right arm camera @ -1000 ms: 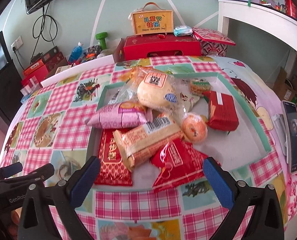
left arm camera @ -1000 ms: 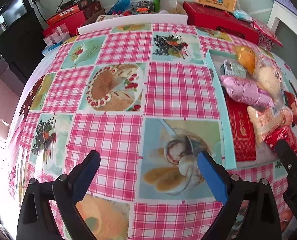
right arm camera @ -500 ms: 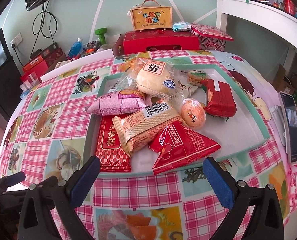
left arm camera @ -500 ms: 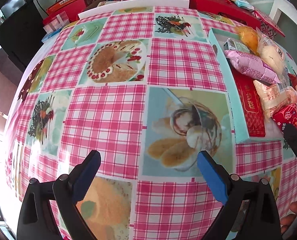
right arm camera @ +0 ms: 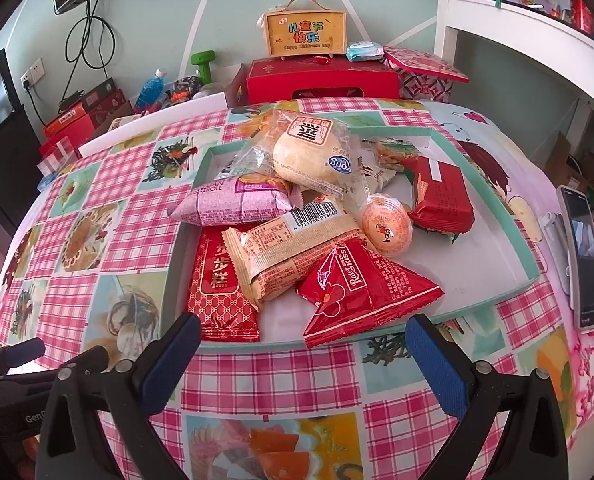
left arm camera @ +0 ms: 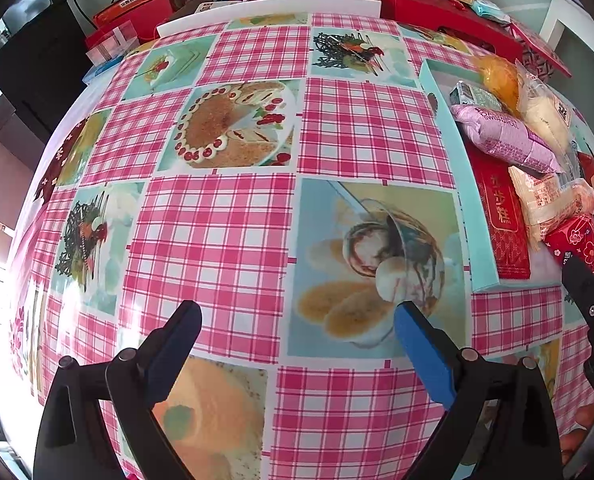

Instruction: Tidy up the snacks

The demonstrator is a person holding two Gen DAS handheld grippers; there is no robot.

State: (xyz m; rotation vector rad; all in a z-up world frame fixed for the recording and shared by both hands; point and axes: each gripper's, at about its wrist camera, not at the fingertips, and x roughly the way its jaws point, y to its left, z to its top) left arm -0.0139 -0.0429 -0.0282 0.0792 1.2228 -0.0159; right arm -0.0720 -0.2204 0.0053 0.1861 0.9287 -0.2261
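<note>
A shallow teal-rimmed tray (right arm camera: pixel 497 196) holds a heap of wrapped snacks: a red triangular pack (right arm camera: pixel 361 284), a tan barcoded bar (right arm camera: pixel 293 248), a flat red packet (right arm camera: pixel 217 284), a pink roll pack (right arm camera: pixel 237 202), a pale bun (right arm camera: pixel 313 152), an orange round snack (right arm camera: pixel 387 226) and a dark red pack (right arm camera: pixel 441 196). My right gripper (right arm camera: pixel 301 348) hangs open just before the tray's near rim, holding nothing. My left gripper (left arm camera: pixel 297 336) is open over the bare checked cloth, left of the tray (left arm camera: pixel 463 200). The pink pack (left arm camera: pixel 505 140) shows at the right of that view.
A phone (right arm camera: pixel 585 252) lies on the cloth right of the tray. Red gift boxes (right arm camera: pixel 321 80), a yellow carry box (right arm camera: pixel 305 34), a blue bottle (right arm camera: pixel 151 88) and a green dumbbell (right arm camera: pixel 203 64) line the far side. A white shelf (right arm camera: pixel 517 32) stands at the right.
Both grippers pulled back toward the near table edge and rose a little; the tray and snacks look farther off. Both stayed open. No snack moved.
</note>
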